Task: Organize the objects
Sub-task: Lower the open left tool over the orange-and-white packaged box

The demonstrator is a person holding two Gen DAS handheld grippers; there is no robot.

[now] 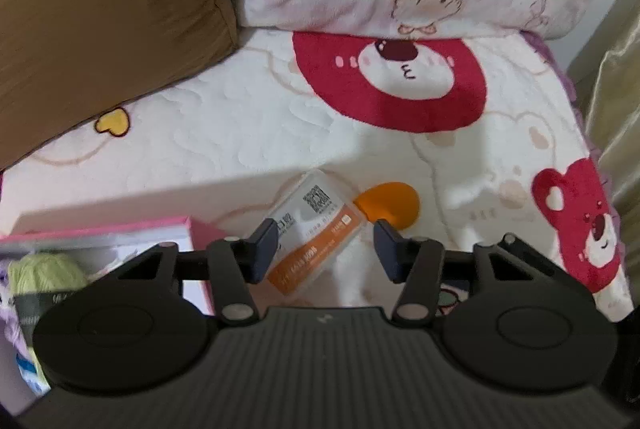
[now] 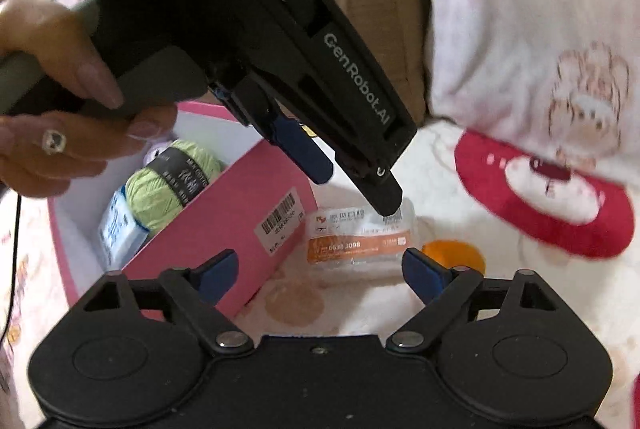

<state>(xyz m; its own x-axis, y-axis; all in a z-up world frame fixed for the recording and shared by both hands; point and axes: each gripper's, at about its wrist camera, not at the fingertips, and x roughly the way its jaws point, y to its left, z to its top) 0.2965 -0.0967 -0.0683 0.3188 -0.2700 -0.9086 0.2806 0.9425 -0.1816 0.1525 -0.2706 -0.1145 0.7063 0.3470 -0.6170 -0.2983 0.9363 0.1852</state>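
Where a cartoon-bear blanket (image 1: pixel 248 125) meets pillows, left gripper (image 1: pixel 325 249) straddles a packet (image 1: pixel 316 229) ungripped; right gripper (image 2: pixel 320 273) gapes empty.

White blanket (image 1: pixel 248 117) printed with red bears; brown cushion (image 1: pixel 100 9); pink box (image 2: pixel 240 197); pale green yarn ball (image 2: pixel 168 181) banded in black; clear packet (image 1: pixel 316 225) labelled white and orange; orange sponge (image 1: pixel 394 203).
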